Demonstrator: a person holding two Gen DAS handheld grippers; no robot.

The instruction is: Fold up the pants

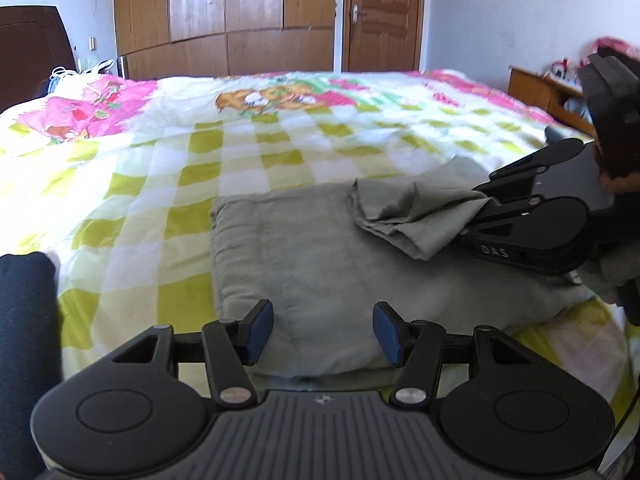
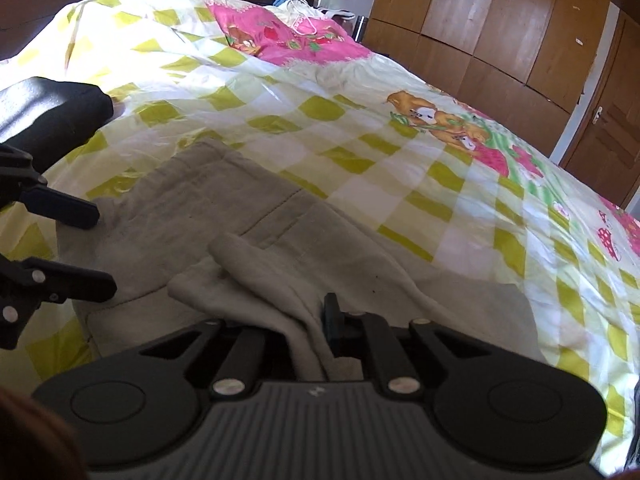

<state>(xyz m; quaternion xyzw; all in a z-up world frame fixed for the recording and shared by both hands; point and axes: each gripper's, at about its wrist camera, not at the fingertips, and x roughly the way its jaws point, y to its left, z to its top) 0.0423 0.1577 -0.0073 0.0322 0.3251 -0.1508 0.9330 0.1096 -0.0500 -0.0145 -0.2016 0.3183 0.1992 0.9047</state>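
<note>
Pinching a fold of the grey pants (image 1: 304,248), right tongs (image 1: 486,204), left tongs (image 1: 323,334) spread, checked bedspread (image 1: 160,168).

I see grey pants (image 1: 304,264), folded flat nr bed's (image 1: 168,168) front edge, one hem end lifted, bunched.

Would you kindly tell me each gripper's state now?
Left gripper: open, holding nothing.
Right gripper: shut on a fold of the grey pants.

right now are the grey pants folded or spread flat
Partly folded: the grey pants lie doubled on the bed, with one bunched end lifted over them, pinched in the shut right tool.
</note>
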